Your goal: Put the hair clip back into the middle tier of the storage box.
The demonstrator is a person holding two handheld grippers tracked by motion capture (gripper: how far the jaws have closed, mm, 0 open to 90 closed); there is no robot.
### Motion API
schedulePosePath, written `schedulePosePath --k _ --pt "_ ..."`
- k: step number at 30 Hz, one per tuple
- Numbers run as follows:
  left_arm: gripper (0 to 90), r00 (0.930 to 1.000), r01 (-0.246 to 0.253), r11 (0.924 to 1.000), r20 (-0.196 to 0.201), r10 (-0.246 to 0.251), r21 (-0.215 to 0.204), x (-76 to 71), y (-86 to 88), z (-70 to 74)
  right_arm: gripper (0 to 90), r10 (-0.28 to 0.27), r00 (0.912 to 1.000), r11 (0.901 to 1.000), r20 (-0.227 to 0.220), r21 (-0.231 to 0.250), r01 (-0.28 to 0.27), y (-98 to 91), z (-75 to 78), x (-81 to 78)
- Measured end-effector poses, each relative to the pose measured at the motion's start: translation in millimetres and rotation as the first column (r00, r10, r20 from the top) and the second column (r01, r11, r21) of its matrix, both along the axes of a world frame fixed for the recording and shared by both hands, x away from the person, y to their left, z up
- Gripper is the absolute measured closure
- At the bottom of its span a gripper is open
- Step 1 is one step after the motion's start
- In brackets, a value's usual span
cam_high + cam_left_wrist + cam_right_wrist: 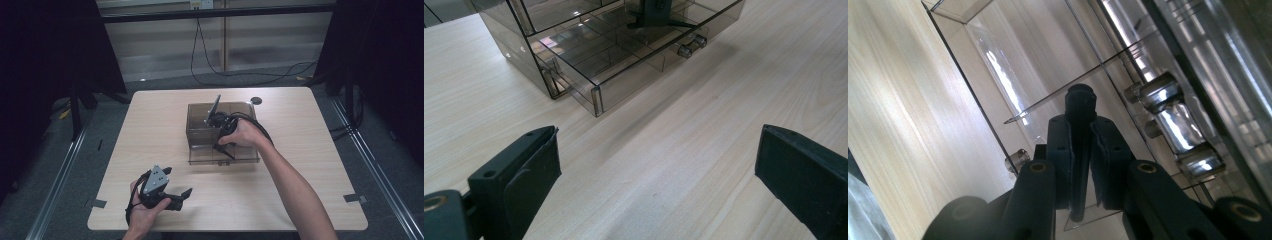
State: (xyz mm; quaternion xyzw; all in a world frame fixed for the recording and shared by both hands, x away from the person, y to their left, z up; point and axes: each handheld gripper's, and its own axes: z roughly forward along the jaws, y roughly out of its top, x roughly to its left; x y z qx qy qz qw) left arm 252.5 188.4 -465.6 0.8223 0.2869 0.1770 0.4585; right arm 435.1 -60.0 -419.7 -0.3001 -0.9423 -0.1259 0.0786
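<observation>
A smoky clear plastic drawer box (pixel 200 120) stands at the table's middle, with a divided drawer (pixel 240 159) pulled out toward me. My right gripper (pixel 223 149) reaches down into that drawer. In the right gripper view its jaws (pixel 1080 125) are shut on a slim black stick-like thing (pixel 1080 100), upright between the pads, above a clear divider. My left gripper (pixel 177 181) rests low near the table's front left, apart from the box. Its jaws (pixel 656 145) stand wide open over bare wood with nothing between them.
The drawer's front carries shiny round knobs (pixel 684 50), also close by in the right gripper view as knobs (pixel 1160 95). A small black disc (pixel 256 100) lies at the table's far edge. Cables run over the floor beyond the wooden table (pixel 310 150).
</observation>
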Motion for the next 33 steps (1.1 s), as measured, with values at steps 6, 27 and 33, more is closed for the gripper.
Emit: schedulePosePath --k 6,27,33 --pt "4.3 1.0 0.002 1.0 0.0 -0.002 0.003 -0.4 -0.2 0.1 79.9 -0.011 0.9999 0.9999 -0.003 -0.004 0.011 -0.1 -4.2 -0.7" --pt "4.3 1.0 0.008 1.0 0.001 -0.008 0.003 -0.6 -0.7 -0.2 74.5 -0.044 0.9989 0.9988 0.013 0.022 0.044 -2.1 -6.5 -2.3" --pt "4.3 1.0 0.007 1.0 0.002 -0.007 0.001 -0.7 -1.0 -0.4 72.1 -0.043 0.9986 0.9981 0.03 0.044 0.042 -7.7 -2.4 -4.4"
